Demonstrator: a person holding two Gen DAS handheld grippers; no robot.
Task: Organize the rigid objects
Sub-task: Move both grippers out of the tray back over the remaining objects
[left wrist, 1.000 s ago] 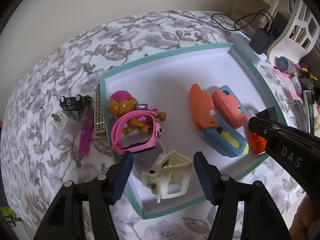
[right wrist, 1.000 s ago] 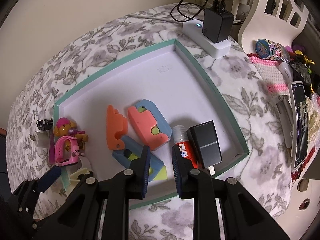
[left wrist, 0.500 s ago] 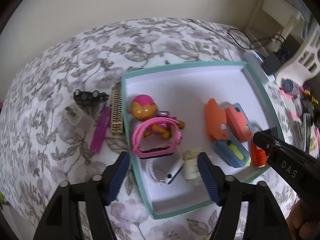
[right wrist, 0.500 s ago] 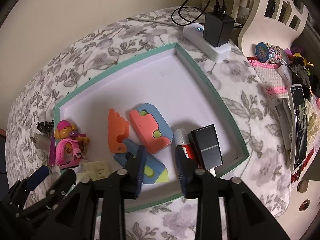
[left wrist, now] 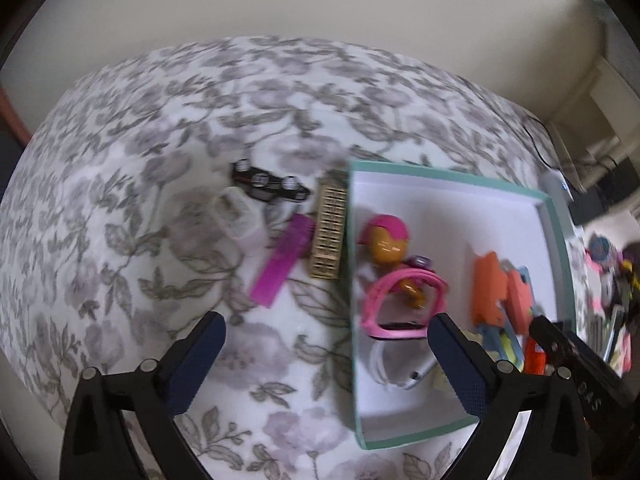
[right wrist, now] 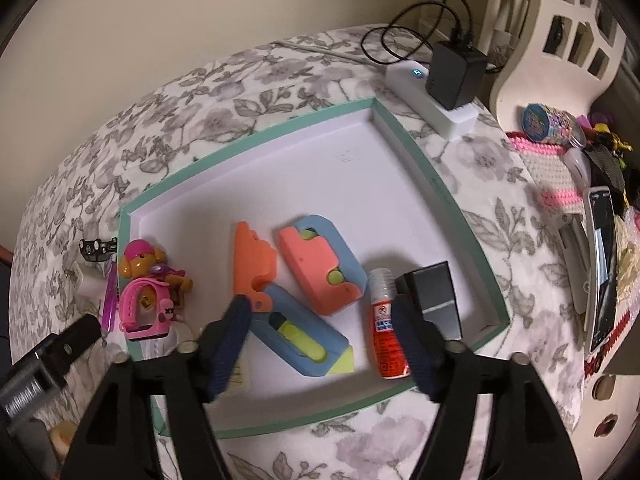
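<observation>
Leftward swing of my left gripper, jaws wide and empty; blur perhaps risks clipping the teal tray wall near the purple comb.

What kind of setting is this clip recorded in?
Probably a home bedroom: a floral bedspread against a plain wall, a white carved chair beside it, and a plugged-in charger. Toys lie in a teal tray on the bedspread.

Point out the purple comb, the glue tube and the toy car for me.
Purple comb [left wrist: 282, 266]: left wrist view, middle of its body.
Glue tube [right wrist: 386, 334]: right wrist view, red label.
Toy car [left wrist: 267, 185]: left wrist view, black underside between the wheels.
</observation>
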